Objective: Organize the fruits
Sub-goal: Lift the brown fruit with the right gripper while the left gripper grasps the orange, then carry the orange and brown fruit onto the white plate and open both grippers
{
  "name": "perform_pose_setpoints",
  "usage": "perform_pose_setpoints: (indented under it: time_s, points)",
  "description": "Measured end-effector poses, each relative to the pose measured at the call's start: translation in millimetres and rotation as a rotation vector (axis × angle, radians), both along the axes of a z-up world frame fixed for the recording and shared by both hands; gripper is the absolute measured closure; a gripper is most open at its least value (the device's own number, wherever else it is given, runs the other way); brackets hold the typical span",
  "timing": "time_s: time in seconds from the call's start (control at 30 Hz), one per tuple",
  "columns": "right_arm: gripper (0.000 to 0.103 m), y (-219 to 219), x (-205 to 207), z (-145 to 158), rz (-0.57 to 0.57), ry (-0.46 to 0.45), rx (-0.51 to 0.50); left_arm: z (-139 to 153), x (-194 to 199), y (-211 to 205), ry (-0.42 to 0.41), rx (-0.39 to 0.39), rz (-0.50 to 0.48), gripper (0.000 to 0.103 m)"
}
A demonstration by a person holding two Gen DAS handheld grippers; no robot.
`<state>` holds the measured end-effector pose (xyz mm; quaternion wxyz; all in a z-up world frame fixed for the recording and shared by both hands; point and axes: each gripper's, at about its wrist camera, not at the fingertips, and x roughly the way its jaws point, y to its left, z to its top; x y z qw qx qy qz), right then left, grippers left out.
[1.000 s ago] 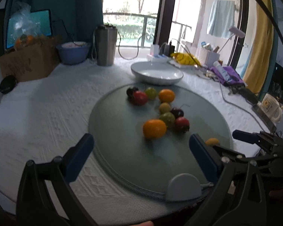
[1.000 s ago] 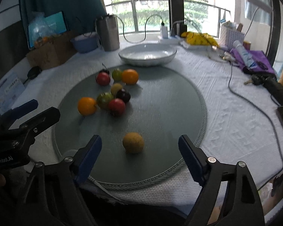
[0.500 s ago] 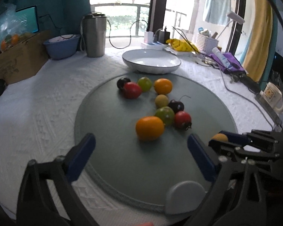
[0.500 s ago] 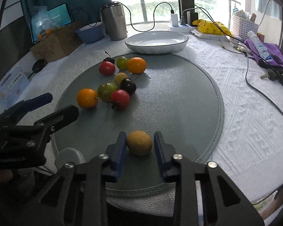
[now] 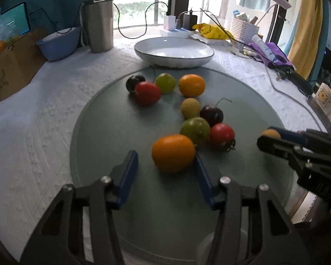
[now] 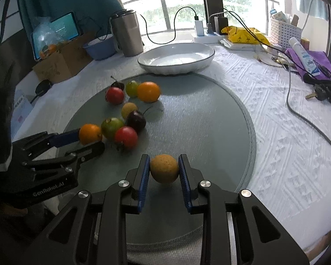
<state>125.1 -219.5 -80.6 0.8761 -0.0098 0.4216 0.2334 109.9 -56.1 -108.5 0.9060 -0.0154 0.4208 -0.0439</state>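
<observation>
Several fruits lie on a round grey mat (image 5: 103, 132). An orange (image 5: 173, 152) sits between the fingers of my left gripper (image 5: 164, 156), whose jaws are closing. The right pad (image 5: 200, 172) is at the orange's side, and a gap shows at the left pad (image 5: 126, 176). My right gripper (image 6: 164, 158) is shut on a tan round fruit (image 6: 164, 168), low over the mat's near part. A red tomato (image 5: 222, 133), a green fruit (image 5: 195, 130) and a dark cherry (image 5: 211, 114) crowd just behind the orange. Beyond the mat stands a white dish (image 5: 174, 60), with nothing in it.
A second orange (image 5: 191, 85), a tomato (image 5: 147, 93) and a green fruit (image 5: 165, 82) lie at the mat's far side. A steel tumbler (image 5: 98, 24), a blue bowl (image 5: 59, 43) and a cardboard box (image 5: 13, 59) stand at the back left. Cables (image 6: 298, 110) and a purple cloth (image 6: 315, 64) are on the right.
My right gripper went from wide open to shut on the tan fruit. My left gripper moved forward to the near orange and its jaws narrowed around it.
</observation>
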Motion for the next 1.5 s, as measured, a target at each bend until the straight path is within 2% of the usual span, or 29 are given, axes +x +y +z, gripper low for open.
perform_pose_setpoints:
  time_s: [0.2, 0.4, 0.87, 1.5]
  points:
    - [0.074, 1, 8, 4, -0.003, -0.011, 0.004, 2, 6, -3, 0.013, -0.002, -0.038, 0.064]
    - [0.074, -1, 14, 13, -0.01, -0.04, 0.009, 5, 8, -2, 0.015, -0.003, -0.044, 0.065]
    - [0.074, 9, 42, 30, 0.009, -0.092, 0.0, 31, 23, 18, -0.044, -0.013, -0.002, 0.065]
    - [0.074, 32, 126, 40, 0.021, -0.157, -0.013, 49, 107, 39, -0.086, -0.079, 0.005, 0.065]
